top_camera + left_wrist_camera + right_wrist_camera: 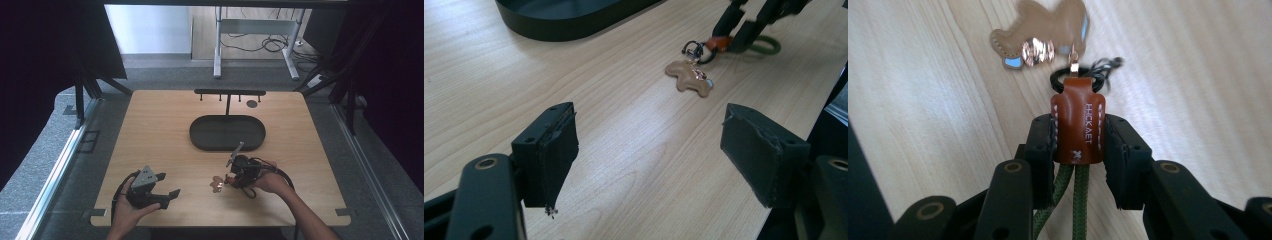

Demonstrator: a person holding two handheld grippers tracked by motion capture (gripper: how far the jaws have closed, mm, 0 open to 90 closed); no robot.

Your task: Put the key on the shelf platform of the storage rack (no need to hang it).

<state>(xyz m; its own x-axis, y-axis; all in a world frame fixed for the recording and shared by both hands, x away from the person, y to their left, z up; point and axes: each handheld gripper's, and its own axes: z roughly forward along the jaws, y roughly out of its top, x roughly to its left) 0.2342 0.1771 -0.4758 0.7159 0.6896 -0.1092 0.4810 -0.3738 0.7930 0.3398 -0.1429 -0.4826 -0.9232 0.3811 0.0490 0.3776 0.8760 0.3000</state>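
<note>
The keychain's brown leather tab is pinched by the right tool, its tan charm lying on the worktop just ahead. A lift could let the tab slip. The left tool is spread, holding nothing. Beyond the right tool, the black oval tray looks empty.

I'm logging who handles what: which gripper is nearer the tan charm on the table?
Right. The right gripper is clamped on the brown leather tab joined to the tan charm by a ring. The left gripper sits open, well short of it.
</note>
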